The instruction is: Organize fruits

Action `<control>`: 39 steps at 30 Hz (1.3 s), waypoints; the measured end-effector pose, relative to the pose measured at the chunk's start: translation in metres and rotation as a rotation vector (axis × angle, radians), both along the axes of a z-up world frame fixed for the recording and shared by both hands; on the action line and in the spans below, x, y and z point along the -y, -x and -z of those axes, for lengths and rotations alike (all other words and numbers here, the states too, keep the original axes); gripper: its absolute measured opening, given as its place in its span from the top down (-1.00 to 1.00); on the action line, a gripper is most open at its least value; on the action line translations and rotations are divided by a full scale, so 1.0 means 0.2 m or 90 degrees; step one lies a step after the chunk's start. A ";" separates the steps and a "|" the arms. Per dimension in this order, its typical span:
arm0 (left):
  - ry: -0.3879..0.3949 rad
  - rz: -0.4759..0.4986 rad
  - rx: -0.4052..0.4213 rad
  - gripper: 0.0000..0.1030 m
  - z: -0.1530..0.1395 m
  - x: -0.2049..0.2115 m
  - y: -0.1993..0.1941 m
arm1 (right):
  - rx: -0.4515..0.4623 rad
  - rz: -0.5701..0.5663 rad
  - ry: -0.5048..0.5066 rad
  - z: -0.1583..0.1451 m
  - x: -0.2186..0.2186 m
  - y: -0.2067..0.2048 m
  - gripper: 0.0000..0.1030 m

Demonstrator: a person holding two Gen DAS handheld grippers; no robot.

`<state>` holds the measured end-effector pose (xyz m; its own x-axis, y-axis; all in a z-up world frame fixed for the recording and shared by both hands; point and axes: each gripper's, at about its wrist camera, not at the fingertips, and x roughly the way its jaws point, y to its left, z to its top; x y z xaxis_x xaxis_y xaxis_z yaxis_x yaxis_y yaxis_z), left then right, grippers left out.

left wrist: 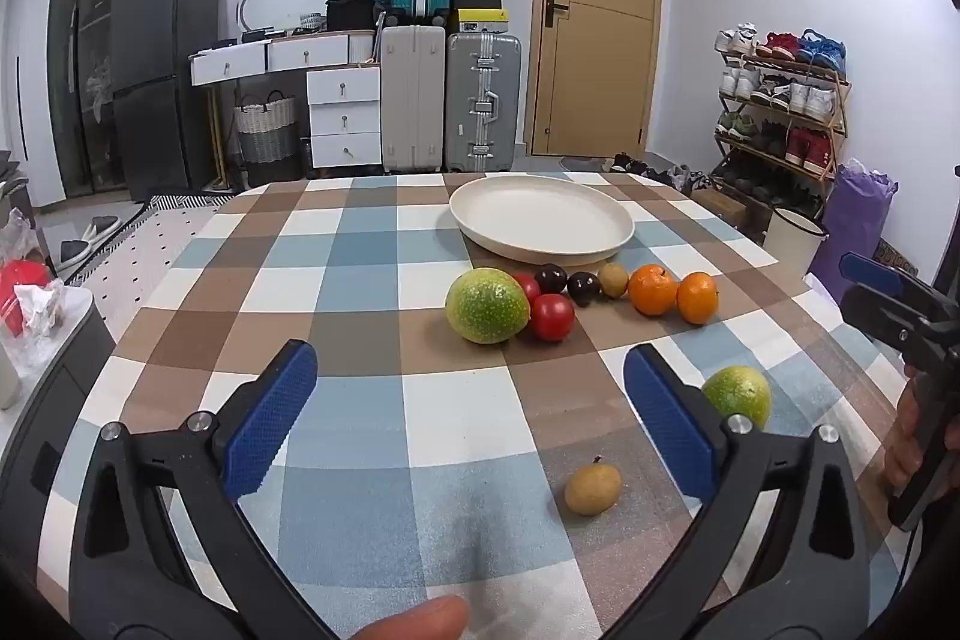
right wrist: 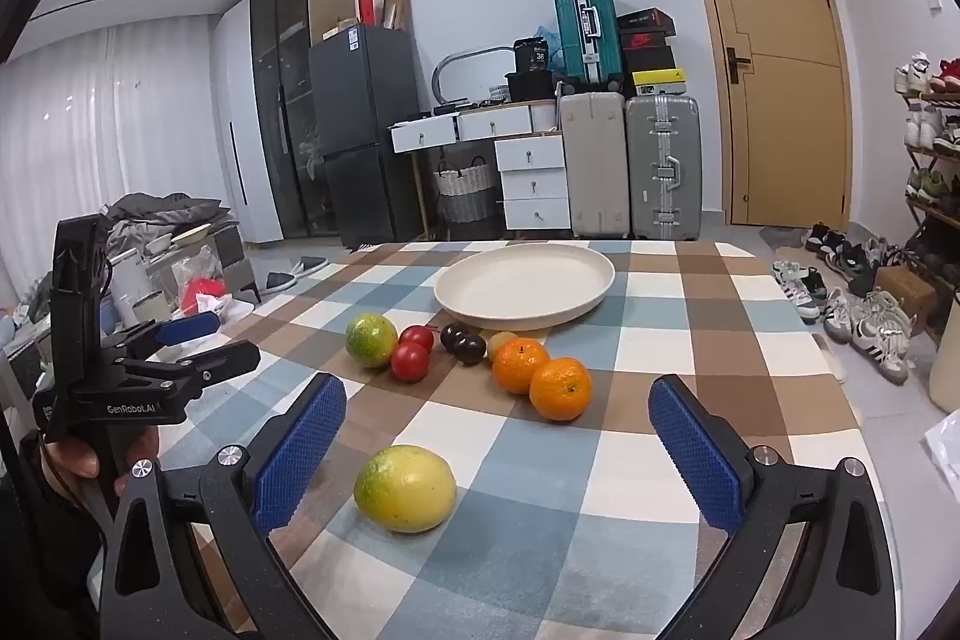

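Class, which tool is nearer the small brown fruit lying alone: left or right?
Left. The small brown fruit lies between the open left tool's fingers; the right tool frames the yellow-green fruit instead.

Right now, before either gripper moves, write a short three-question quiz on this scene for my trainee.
1. True or false: the cream plate already holds fruit.
2. How many oranges lie in the row in front of the plate?
3. Multiple choice: which fruit lies nearest ahead of the right gripper? A) a tomato B) the yellow-green round fruit C) a dark plum

Key
1. False; nothing lies in it.
2. Two.
3. B; it sits on the checked tablecloth, just ahead of the open fingers.
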<state>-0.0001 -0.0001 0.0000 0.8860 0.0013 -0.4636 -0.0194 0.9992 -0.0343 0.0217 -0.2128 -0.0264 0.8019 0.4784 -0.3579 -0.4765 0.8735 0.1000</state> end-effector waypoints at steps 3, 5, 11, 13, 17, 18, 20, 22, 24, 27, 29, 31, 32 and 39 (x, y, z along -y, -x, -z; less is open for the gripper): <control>0.003 0.000 -0.001 -0.98 0.00 0.01 0.00 | 0.002 0.002 0.002 0.00 0.01 0.01 -1.00; 0.005 -0.001 -0.002 -0.98 0.01 0.02 -0.01 | -0.011 0.001 0.010 0.00 0.00 0.00 -1.00; 0.021 -0.002 -0.009 -0.98 0.02 -0.02 -0.01 | -0.010 0.003 0.013 0.01 0.00 0.00 -1.00; 0.023 -0.004 -0.009 -0.98 0.02 -0.02 -0.01 | -0.009 0.002 0.014 0.01 0.00 0.00 -1.00; 0.025 -0.003 -0.011 -0.98 0.02 -0.03 -0.02 | -0.011 0.001 0.015 0.02 -0.01 0.00 -1.00; 0.026 -0.003 -0.011 -0.98 0.02 -0.03 -0.02 | -0.011 0.001 0.015 0.03 -0.01 0.00 -1.00; 0.027 -0.003 -0.012 -0.98 0.02 -0.03 -0.02 | -0.010 0.002 0.016 0.03 -0.01 0.00 -1.00; 0.027 -0.003 -0.012 -0.98 0.02 -0.03 -0.02 | -0.010 0.002 0.017 0.03 -0.01 0.00 -1.00; 0.029 -0.003 -0.012 -0.98 0.02 -0.03 -0.02 | -0.010 0.002 0.017 0.03 -0.02 0.00 -1.00; 0.029 -0.003 -0.013 -0.98 0.02 -0.03 -0.02 | -0.011 0.002 0.019 0.03 -0.01 0.01 -1.00; 0.029 -0.003 -0.012 -0.98 0.02 -0.04 -0.02 | -0.012 0.001 0.019 0.03 -0.01 0.01 -1.00; 0.030 -0.003 -0.013 -0.98 0.01 -0.04 -0.02 | -0.011 0.001 0.020 0.03 -0.01 0.01 -1.00; 0.030 -0.002 -0.013 -0.98 0.01 -0.04 -0.02 | -0.011 0.000 0.020 0.03 -0.01 0.01 -1.00; 0.031 0.000 -0.014 -0.98 0.02 -0.04 -0.02 | -0.013 0.000 0.024 0.03 -0.01 0.00 -1.00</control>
